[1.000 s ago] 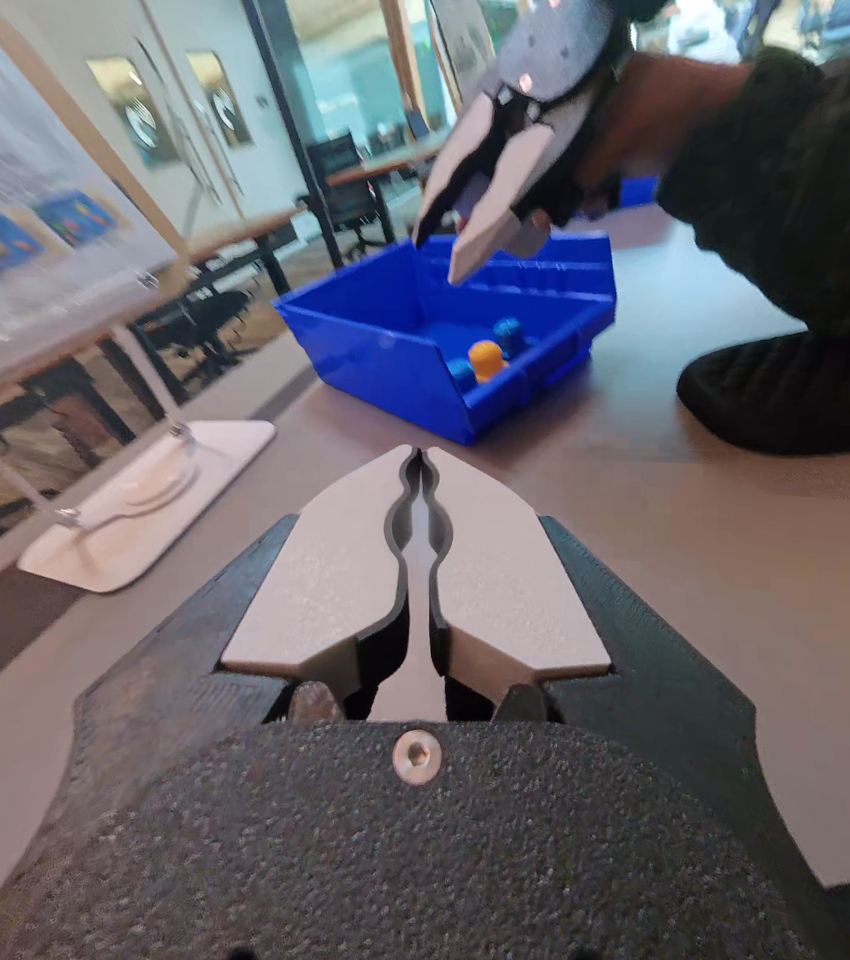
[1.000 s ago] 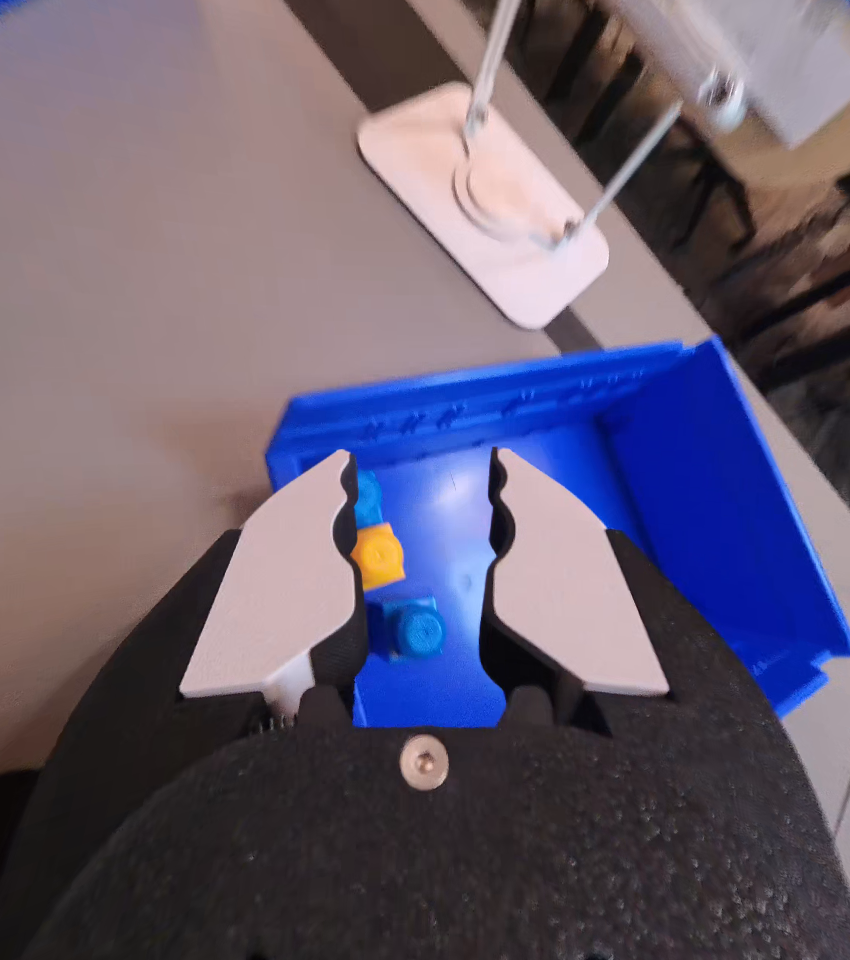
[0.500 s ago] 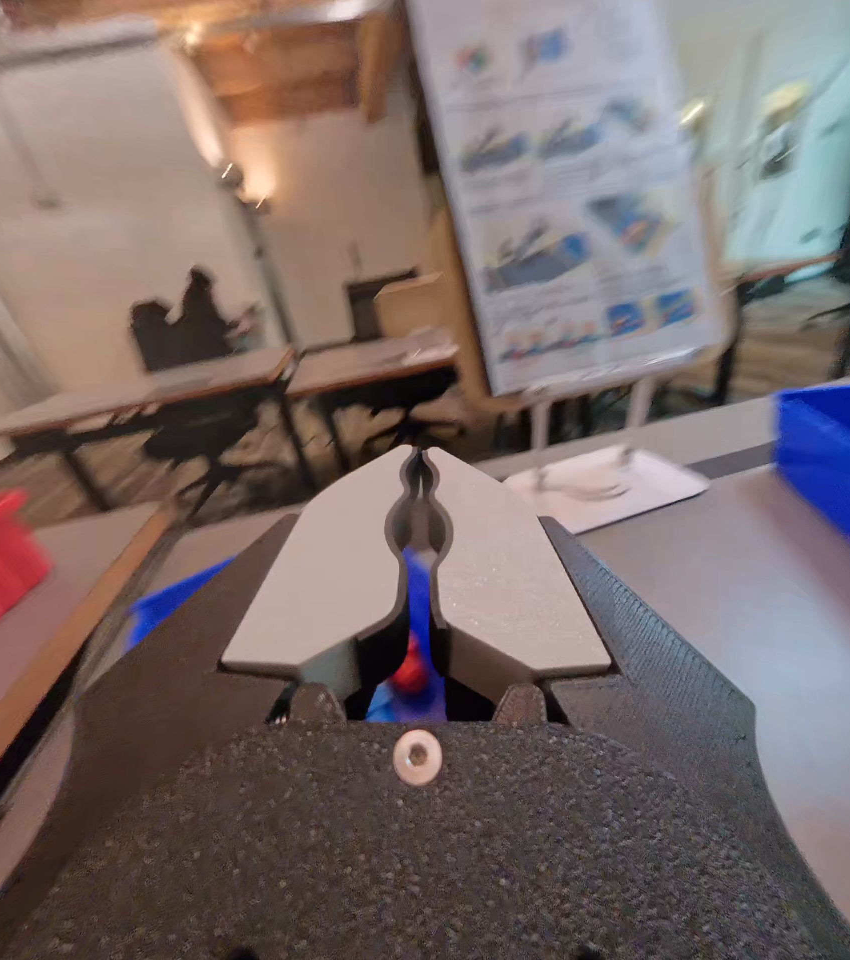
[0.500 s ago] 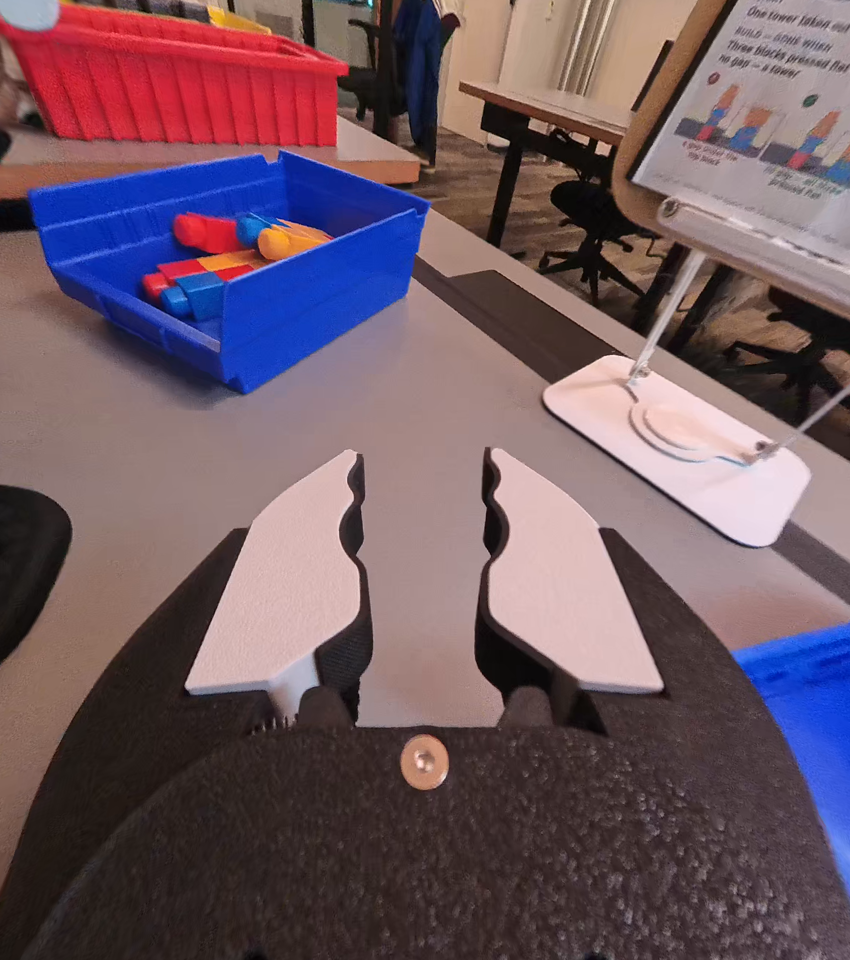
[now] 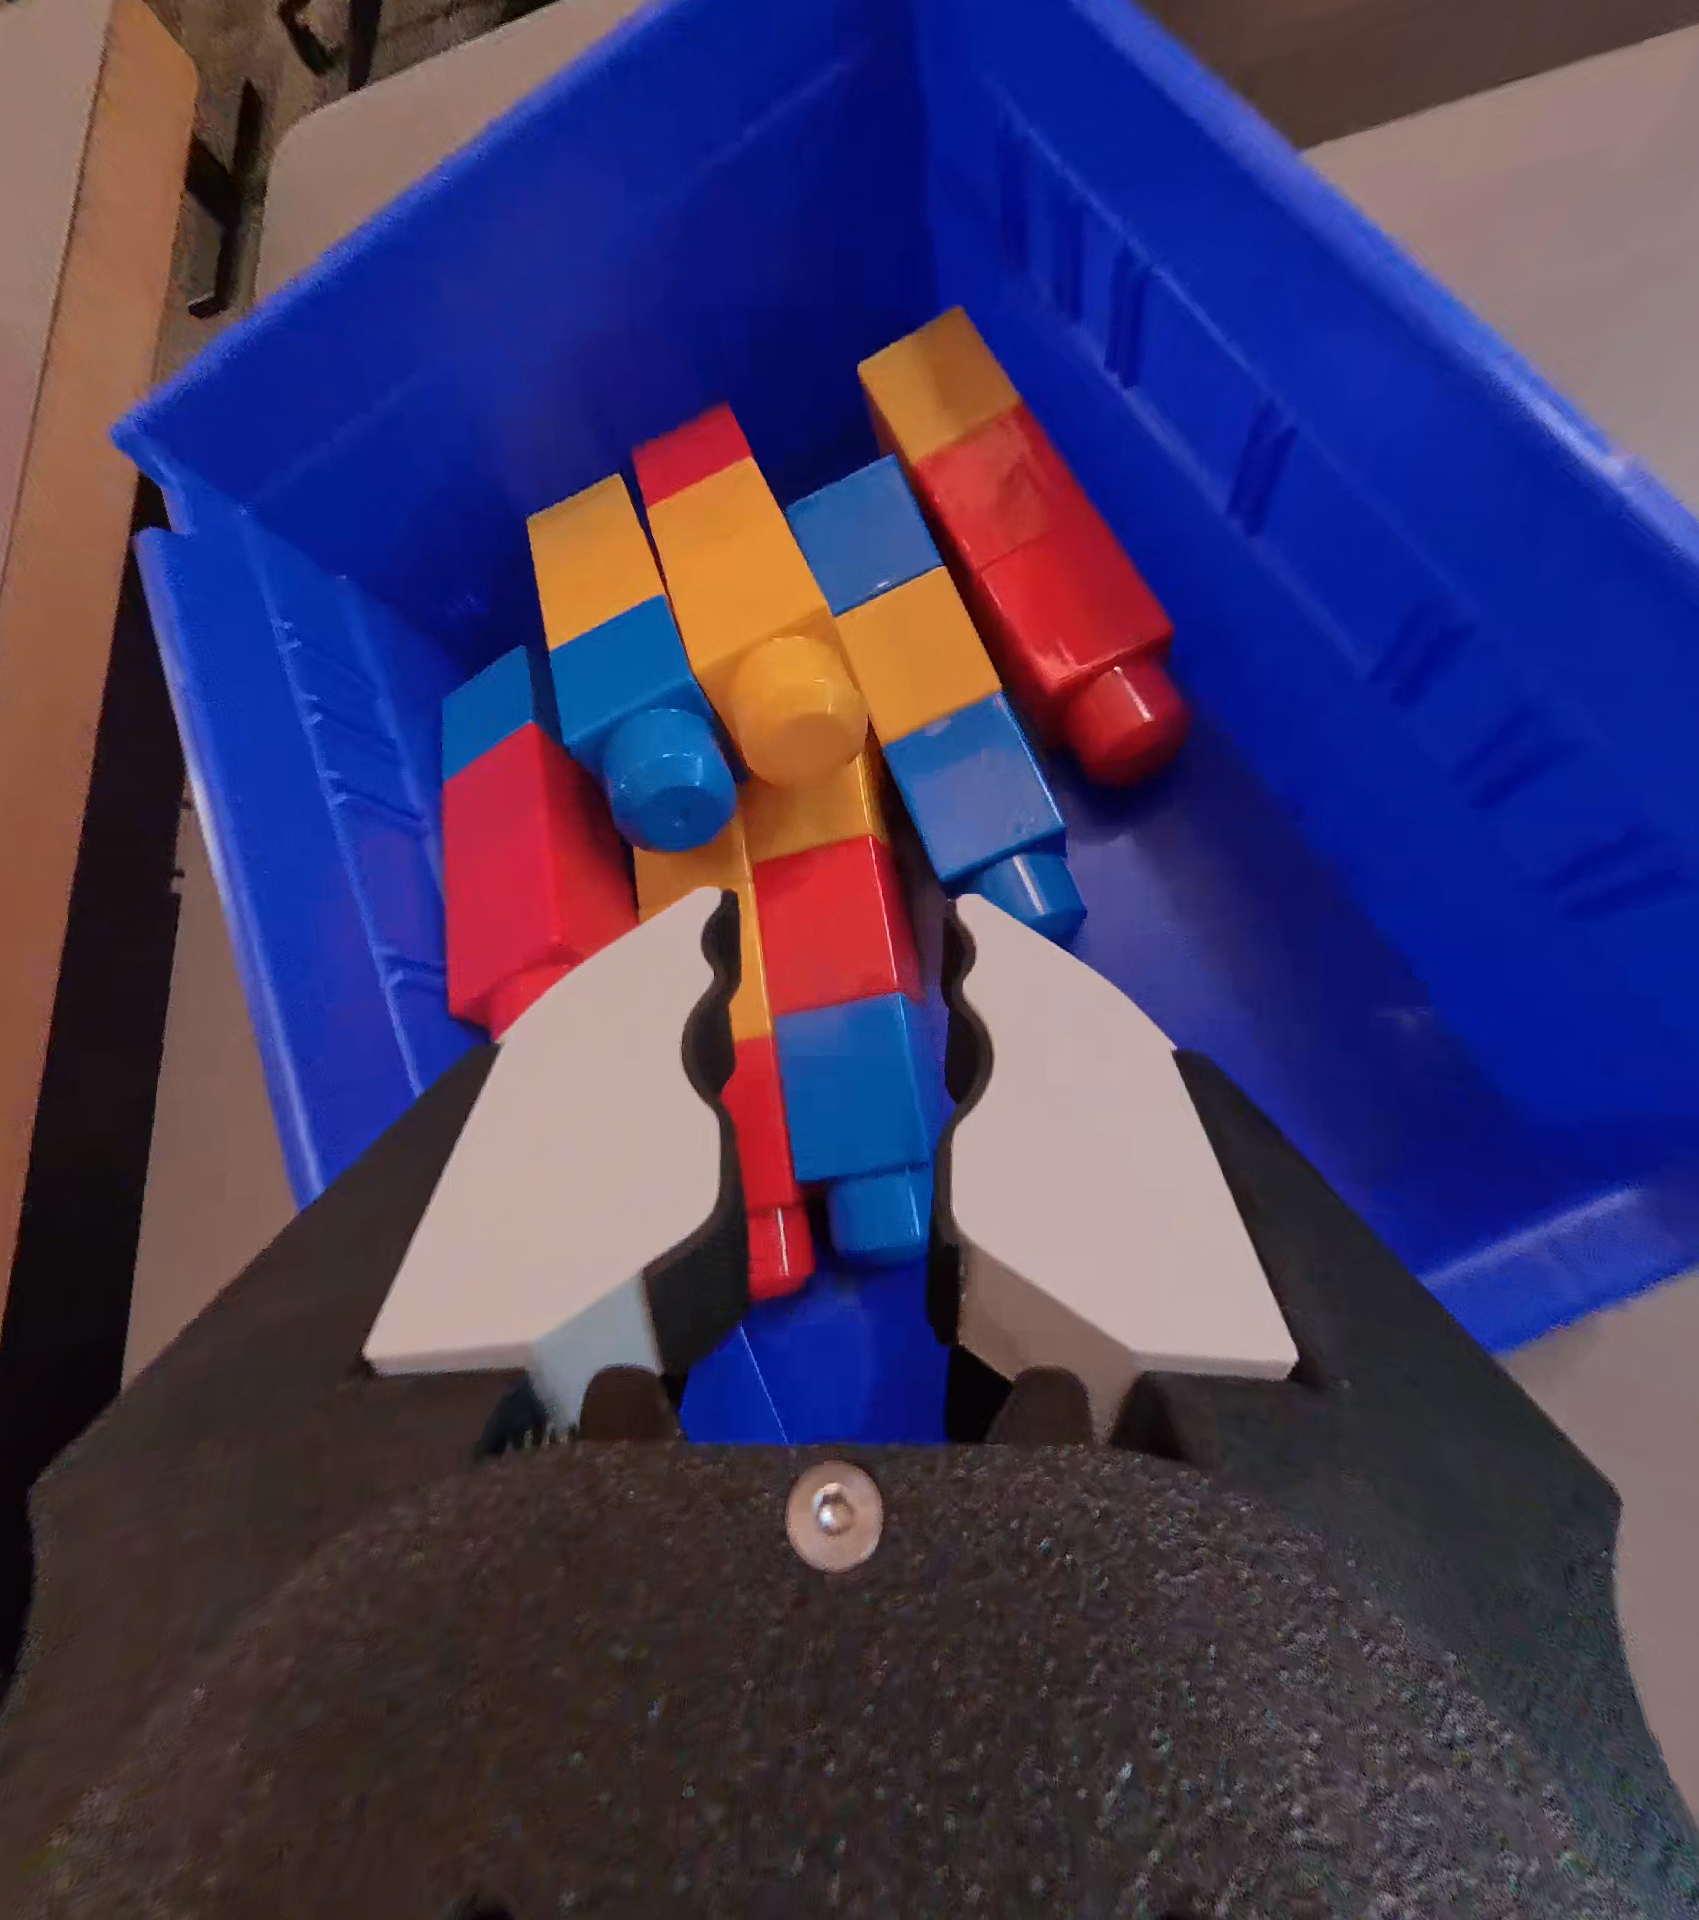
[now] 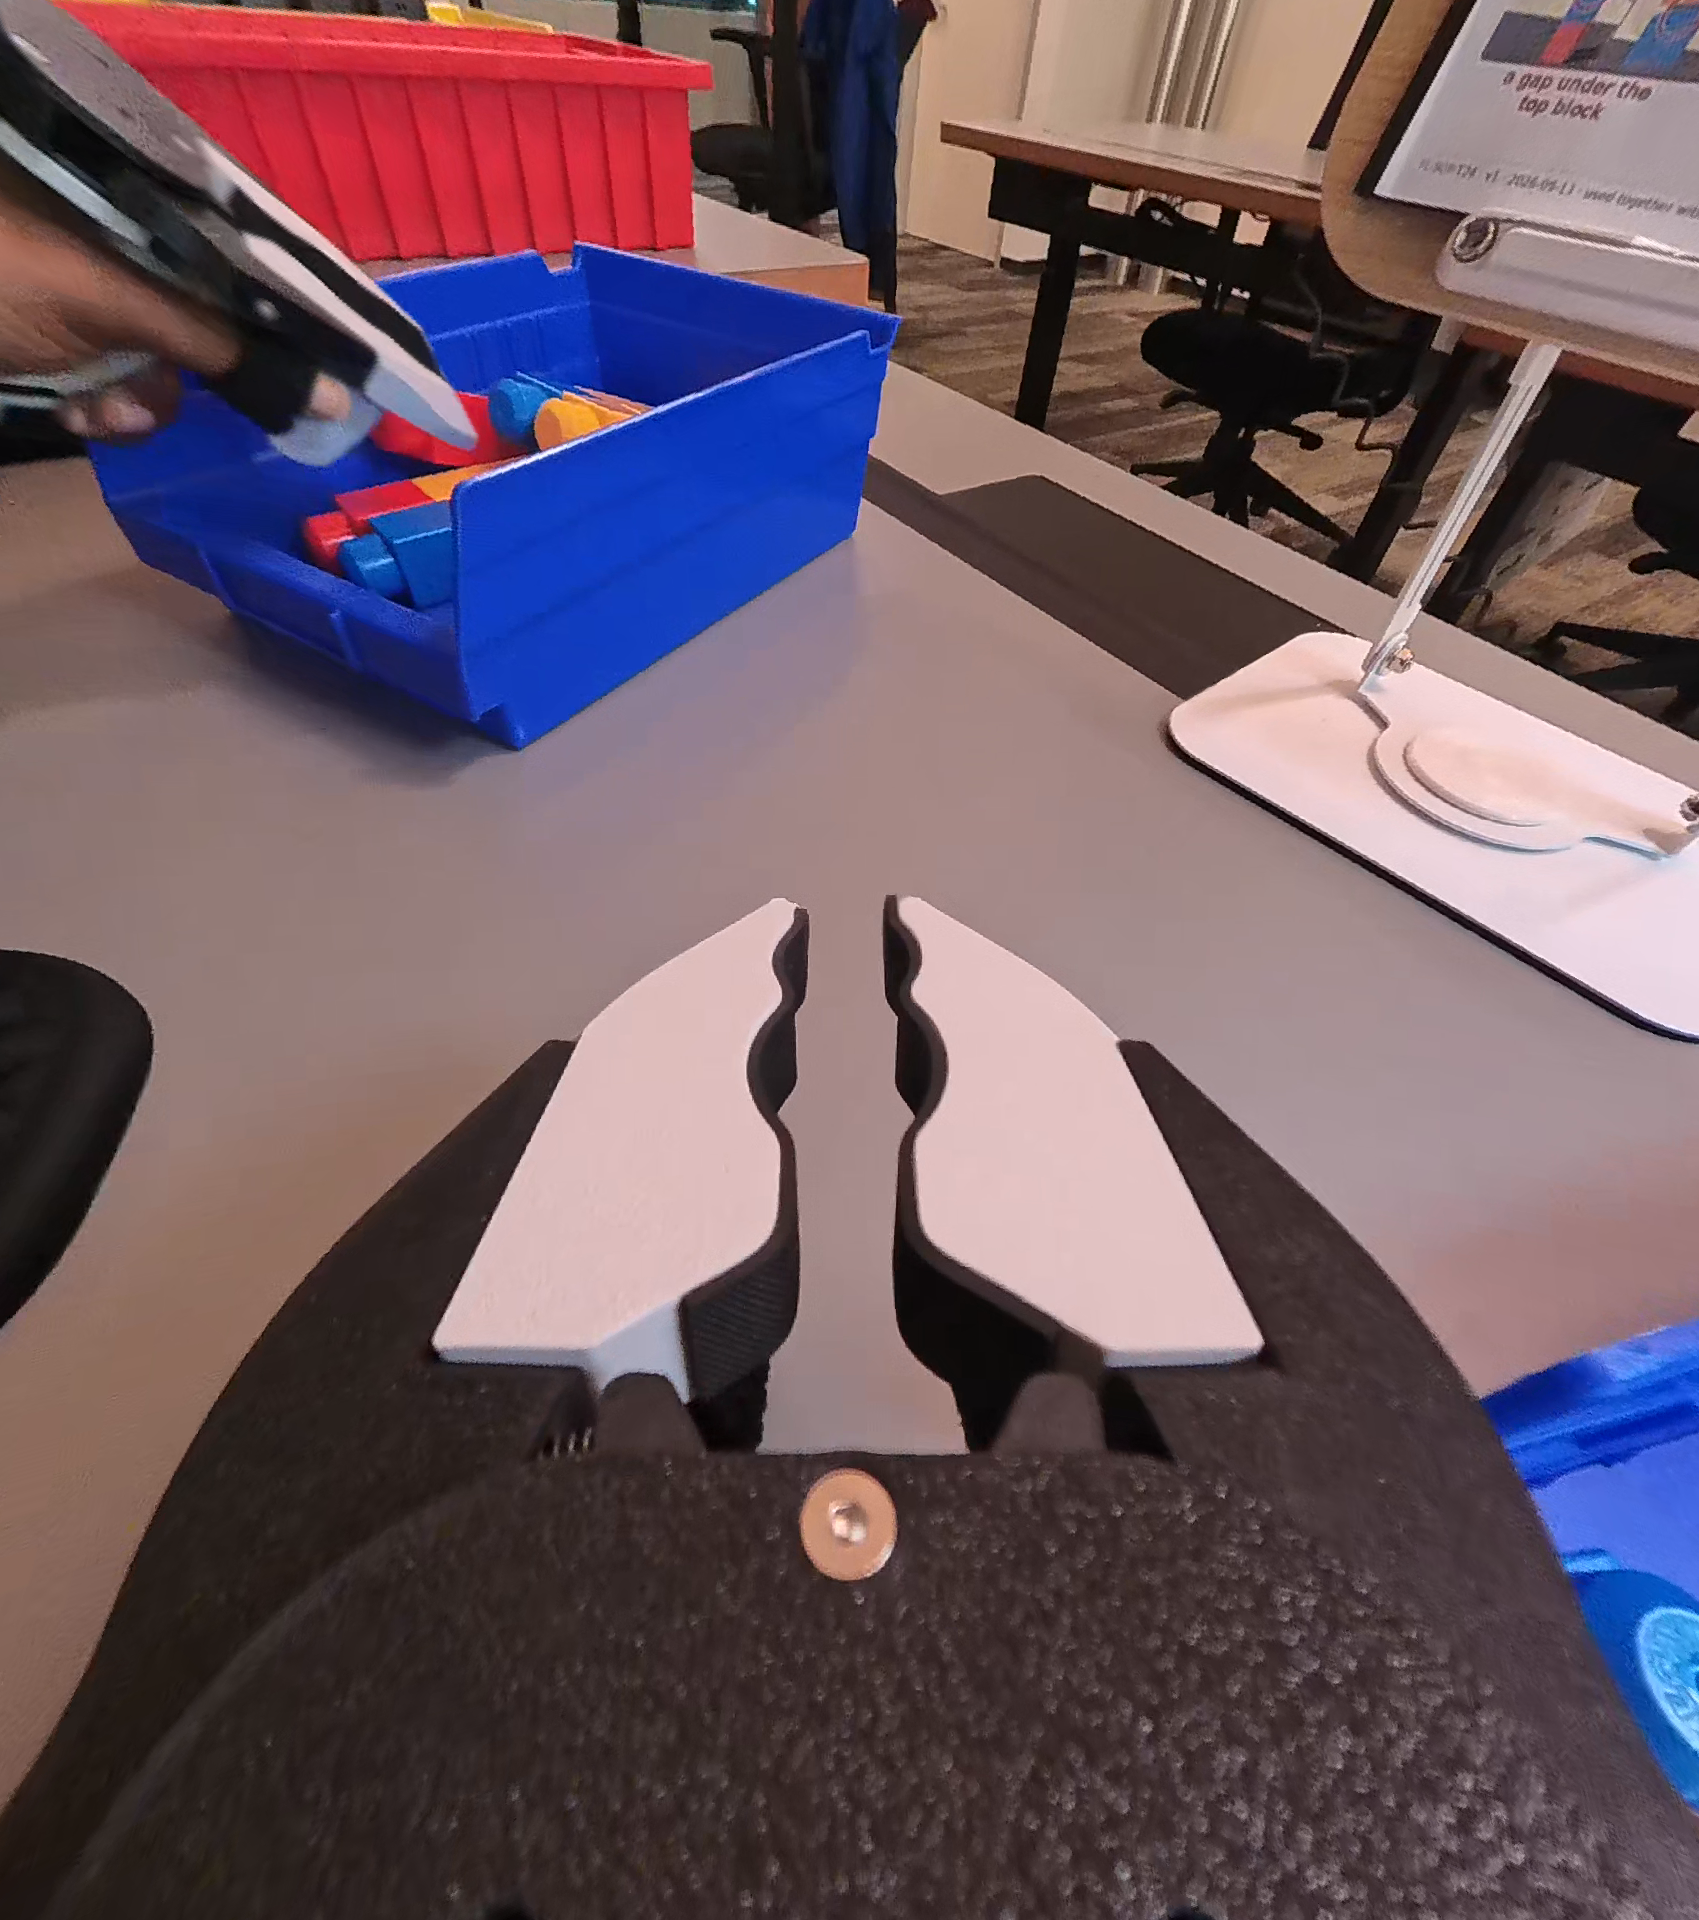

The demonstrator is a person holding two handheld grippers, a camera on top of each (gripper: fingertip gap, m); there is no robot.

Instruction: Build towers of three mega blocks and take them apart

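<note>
- Blue bin (image 5: 1344,582) on the table holds the assembled three-block towers.
- Left gripper (image 5: 834,925) open, straddling the yellow-red-blue tower (image 5: 840,997); drop lower, centre on it, squeeze its flat sides.
- Right gripper (image 6: 845,914) empty, slightly parted, above the table.

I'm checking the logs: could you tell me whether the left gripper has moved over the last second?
Yes. The left gripper swung from the far blue bin to hang over the tower-filled blue bin.
</note>
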